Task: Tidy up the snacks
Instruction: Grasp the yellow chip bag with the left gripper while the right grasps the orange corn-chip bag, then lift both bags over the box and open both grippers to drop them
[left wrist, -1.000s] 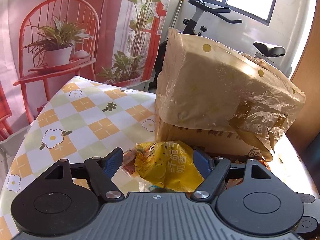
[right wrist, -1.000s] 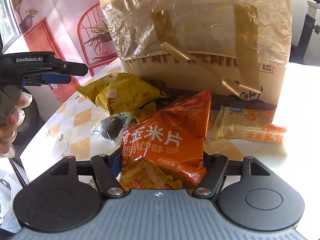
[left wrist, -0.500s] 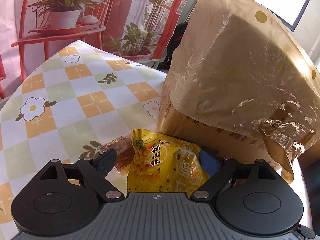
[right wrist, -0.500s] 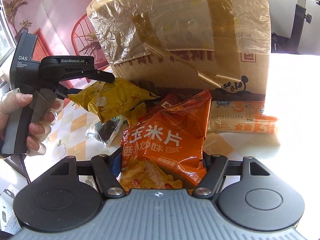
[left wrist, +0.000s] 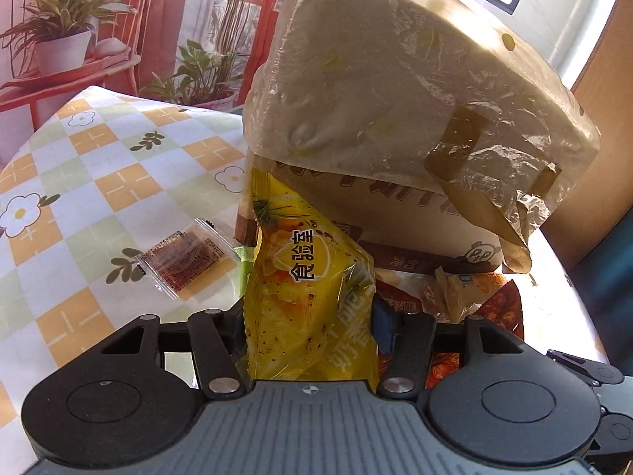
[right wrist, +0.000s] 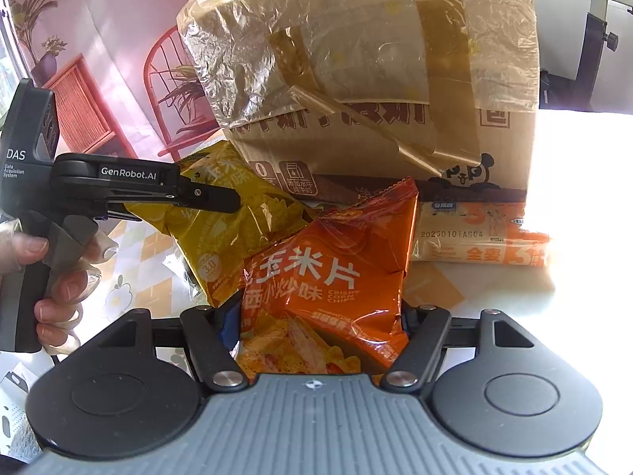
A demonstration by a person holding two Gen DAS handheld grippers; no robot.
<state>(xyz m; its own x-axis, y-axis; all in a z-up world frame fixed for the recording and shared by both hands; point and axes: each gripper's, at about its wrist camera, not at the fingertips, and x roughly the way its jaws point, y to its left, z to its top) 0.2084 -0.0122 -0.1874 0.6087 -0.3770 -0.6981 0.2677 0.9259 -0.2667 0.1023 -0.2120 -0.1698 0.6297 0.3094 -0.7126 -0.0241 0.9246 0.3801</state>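
My left gripper (left wrist: pixel 308 316) is shut on a yellow chip bag (left wrist: pixel 304 277) and holds it tilted up in front of the cardboard box (left wrist: pixel 395 213); the bag (right wrist: pixel 221 229) and the left gripper (right wrist: pixel 221 202) also show in the right wrist view. My right gripper (right wrist: pixel 316 316) is shut on an orange corn chip bag (right wrist: pixel 332 277), held just in front of the box (right wrist: pixel 395 138). The box is draped in a clear yellowish plastic bag (left wrist: pixel 395 87).
A small clear packet with a dark snack (left wrist: pixel 182 257) lies on the checked tablecloth (left wrist: pixel 99 182) left of the box. An orange and white biscuit pack (right wrist: pixel 482 237) lies at the box's foot. More wrapped snacks (left wrist: pixel 463 293) lie by the box.
My left gripper has closed on the yellow bag and lifted it, moving nearer the box. The right gripper still holds the orange bag, a little closer to the box.
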